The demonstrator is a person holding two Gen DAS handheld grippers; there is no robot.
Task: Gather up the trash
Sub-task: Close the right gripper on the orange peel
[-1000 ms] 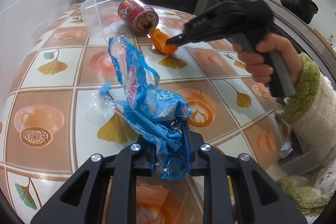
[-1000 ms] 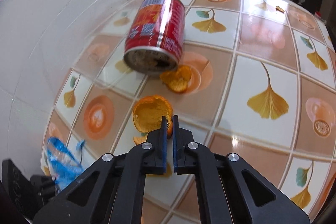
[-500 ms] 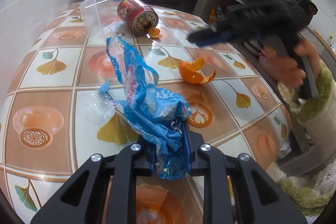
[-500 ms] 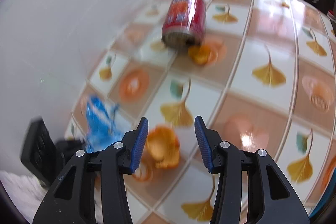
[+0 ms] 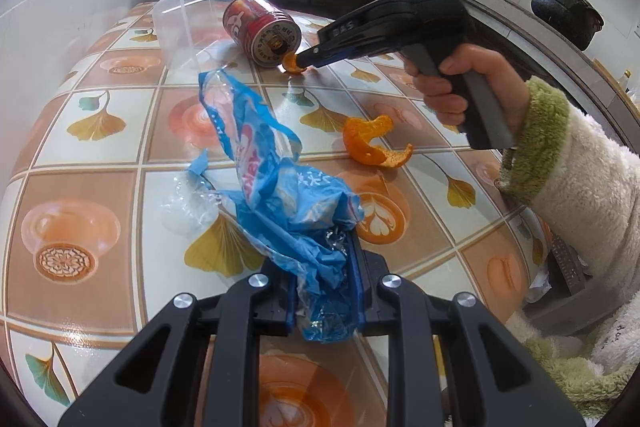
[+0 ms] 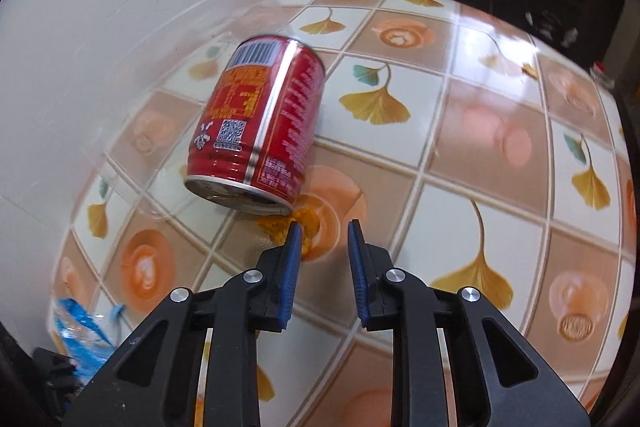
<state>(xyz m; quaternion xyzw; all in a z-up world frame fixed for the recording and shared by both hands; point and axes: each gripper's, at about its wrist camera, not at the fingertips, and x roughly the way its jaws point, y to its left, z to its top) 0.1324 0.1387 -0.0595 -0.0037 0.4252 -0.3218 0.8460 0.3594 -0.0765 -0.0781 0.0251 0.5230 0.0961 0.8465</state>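
My left gripper (image 5: 322, 263) is shut on a crumpled blue plastic bag (image 5: 276, 187) that trails across the tiled table. My right gripper (image 6: 322, 231) is open and empty, its tips at a small orange peel piece (image 6: 304, 223) in front of a red can (image 6: 260, 123) lying on its side. In the left wrist view the right gripper (image 5: 306, 61) touches that small peel (image 5: 292, 63) by the can (image 5: 262, 31). A larger curled orange peel (image 5: 370, 143) lies loose on the table between the two grippers.
A clear plastic container (image 5: 192, 15) lies on its side behind the can, against the white wall (image 6: 100, 7). A clear plastic scrap (image 5: 188, 203) lies beside the bag. The table's right edge (image 5: 560, 255) drops off near my sleeve. A counter with pots stands beyond.
My right gripper carried the large peel toward the bag, opened and dropped it mid-table, then moved back to the can and the small peel. The left gripper stayed still with the bag.
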